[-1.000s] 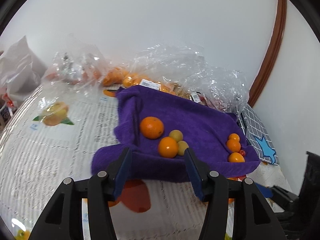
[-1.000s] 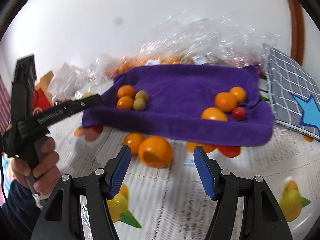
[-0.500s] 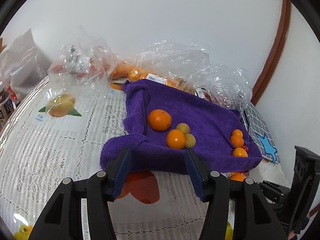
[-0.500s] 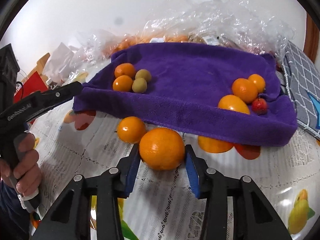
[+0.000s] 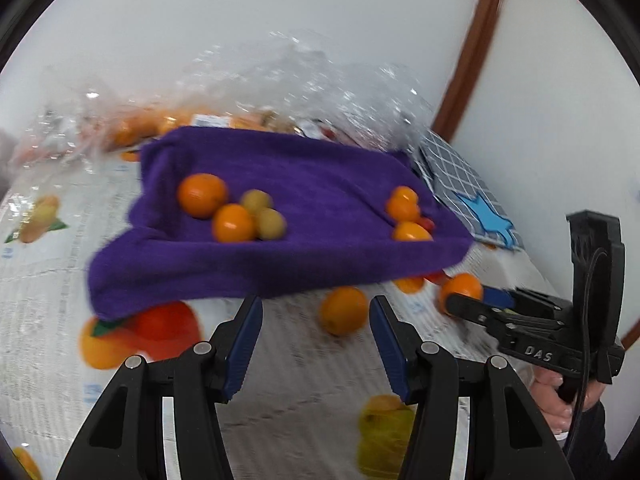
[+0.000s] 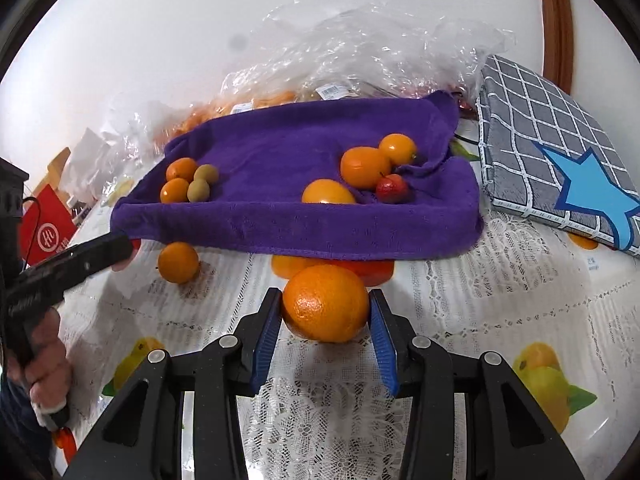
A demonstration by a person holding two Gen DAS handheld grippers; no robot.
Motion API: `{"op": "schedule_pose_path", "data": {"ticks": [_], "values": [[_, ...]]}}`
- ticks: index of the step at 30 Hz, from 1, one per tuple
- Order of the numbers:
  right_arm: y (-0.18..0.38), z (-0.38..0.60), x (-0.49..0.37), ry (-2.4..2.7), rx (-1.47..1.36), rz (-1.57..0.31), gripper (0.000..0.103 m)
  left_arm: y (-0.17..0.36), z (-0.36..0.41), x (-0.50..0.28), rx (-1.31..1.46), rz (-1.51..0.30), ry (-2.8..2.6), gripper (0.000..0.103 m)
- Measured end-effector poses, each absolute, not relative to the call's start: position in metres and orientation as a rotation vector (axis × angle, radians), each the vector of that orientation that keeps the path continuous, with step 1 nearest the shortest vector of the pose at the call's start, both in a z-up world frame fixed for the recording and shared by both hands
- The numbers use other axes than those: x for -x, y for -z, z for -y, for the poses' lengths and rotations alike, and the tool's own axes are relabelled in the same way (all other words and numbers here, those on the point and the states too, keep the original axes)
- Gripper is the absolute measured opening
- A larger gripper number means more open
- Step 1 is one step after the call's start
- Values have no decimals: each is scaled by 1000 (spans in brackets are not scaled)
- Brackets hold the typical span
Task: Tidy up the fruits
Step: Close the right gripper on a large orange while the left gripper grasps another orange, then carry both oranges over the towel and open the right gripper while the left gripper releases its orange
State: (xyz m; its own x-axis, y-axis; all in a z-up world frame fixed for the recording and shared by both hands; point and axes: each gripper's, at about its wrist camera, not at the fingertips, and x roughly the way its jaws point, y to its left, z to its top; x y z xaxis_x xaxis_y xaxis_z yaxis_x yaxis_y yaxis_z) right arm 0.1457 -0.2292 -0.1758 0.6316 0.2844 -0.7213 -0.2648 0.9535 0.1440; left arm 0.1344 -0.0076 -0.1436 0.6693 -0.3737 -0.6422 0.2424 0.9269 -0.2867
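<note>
Gripping: right gripper (image 6: 325,322) clamps big orange (image 6: 325,303), lower centre.
Left gripper (image 5: 316,322): wide open, empty.
Risk: smooth round fruit could squirt out, rolling off tablecloth (image 6: 500,320) before reaching purple towel (image 6: 280,148).

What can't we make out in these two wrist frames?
- Contents of the crinkled clear plastic bags behind the purple towel: glare and folds hide them in both views.
- Left view: motion blur smears everything, including the small loose orange.
- Right hand-held gripper and large orange: fruit sits between the pads, contact unclear.
- Yellow-orange fruit: towel's front fold hides its lower half.
</note>
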Motion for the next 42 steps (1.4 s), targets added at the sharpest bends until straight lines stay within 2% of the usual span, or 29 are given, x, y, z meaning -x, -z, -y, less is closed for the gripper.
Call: {"op": "schedule_pose_path", "data": {"ticks": [9, 10, 12, 14, 42], "values": [[175, 238, -144, -314, -59, -824, 43, 153, 29, -152, 165, -846, 325, 52], [175, 239, -144, -314, -66, -827, 43, 153, 30, -152, 159, -848, 326, 50], [176, 238, -145, -312, -62, -830, 43, 154, 30, -152, 156, -847, 334, 36], [175, 235, -143, -307, -45, -824, 43, 155, 30, -152, 167, -848, 354, 31], [171, 247, -149, -300, -123, -806, 43, 130, -9, -132, 309, -674, 268, 31]]}}
